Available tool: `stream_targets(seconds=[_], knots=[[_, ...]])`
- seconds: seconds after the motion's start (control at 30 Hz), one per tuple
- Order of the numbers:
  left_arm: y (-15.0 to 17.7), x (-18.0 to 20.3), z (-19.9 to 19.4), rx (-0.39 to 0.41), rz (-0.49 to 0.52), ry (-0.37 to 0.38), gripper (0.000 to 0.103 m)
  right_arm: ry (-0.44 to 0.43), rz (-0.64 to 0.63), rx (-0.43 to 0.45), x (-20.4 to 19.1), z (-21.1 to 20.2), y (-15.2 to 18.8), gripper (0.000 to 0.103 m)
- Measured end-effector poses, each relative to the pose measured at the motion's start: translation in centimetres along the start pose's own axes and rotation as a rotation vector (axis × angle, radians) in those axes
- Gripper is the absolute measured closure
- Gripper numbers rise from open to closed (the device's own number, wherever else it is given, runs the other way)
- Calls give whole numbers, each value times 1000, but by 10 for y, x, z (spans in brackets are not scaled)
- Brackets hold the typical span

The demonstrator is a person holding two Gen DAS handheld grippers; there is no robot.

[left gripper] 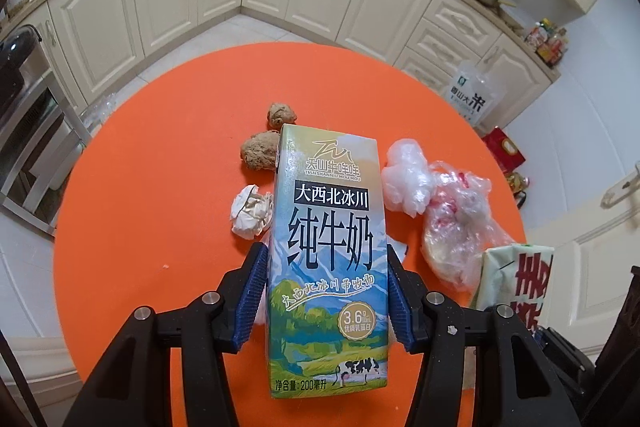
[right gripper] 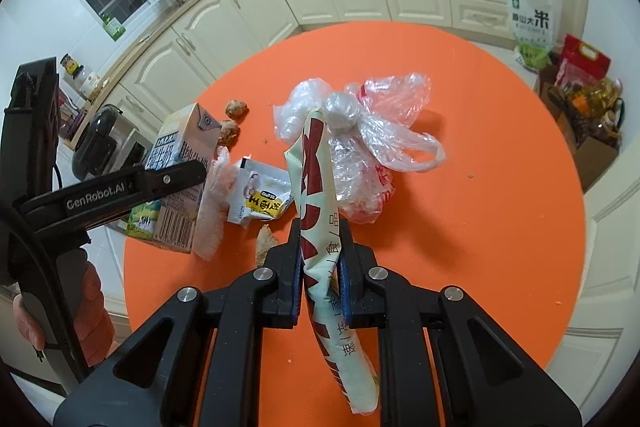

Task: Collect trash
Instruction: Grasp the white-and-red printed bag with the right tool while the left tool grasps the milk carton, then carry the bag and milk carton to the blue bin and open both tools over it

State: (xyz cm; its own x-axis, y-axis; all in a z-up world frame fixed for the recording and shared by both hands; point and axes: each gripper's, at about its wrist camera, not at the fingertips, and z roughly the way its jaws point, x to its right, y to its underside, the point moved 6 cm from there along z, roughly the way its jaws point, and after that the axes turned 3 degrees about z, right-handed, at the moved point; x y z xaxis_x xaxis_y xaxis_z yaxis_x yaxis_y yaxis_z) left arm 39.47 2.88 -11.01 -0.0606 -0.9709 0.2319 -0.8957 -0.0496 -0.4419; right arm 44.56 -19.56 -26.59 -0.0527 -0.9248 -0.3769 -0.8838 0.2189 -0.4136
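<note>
Left gripper (left gripper: 328, 263): clenched on an upright milk carton (left gripper: 328, 235), blue pads pressing its two narrow sides about mid-height; the carton stands between the fingers, its printed front facing the camera, over the orange round table (left gripper: 160, 227).

Right gripper (right gripper: 320, 267): clenched on a flattened cream-and-red snack wrapper (right gripper: 320, 219), which runs lengthwise between the pads and sticks out past both ends.

Loose on the table, beyond the carton: two brown crumpled lumps (left gripper: 260, 149), a crumpled white paper ball (left gripper: 250, 213) just left of the carton, and a heap of clear plastic bags (left gripper: 440, 211) to its right.

Right wrist view: a torn yellow-and-white sachet (right gripper: 260, 203) lies between carton and wrapper.
</note>
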Motion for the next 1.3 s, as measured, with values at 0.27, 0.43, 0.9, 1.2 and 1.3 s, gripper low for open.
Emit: stream_targets(seconds=[0.27, 0.43, 0.9, 1.2, 1.3], knots=[[35, 28, -31, 53, 65, 28, 52, 21, 21, 77, 2, -44, 17, 89], [69, 54, -46, 64, 139, 69, 52, 56, 64, 121, 11, -74, 35, 89], [150, 148, -68, 8, 425, 211, 52, 210, 301, 251, 88, -170, 111, 89], [198, 221, -51, -62, 631, 286, 52, 406, 483, 311, 153, -219, 165, 89], [209, 249, -40, -89, 681, 299, 52, 455, 531, 321, 172, -230, 180, 89]])
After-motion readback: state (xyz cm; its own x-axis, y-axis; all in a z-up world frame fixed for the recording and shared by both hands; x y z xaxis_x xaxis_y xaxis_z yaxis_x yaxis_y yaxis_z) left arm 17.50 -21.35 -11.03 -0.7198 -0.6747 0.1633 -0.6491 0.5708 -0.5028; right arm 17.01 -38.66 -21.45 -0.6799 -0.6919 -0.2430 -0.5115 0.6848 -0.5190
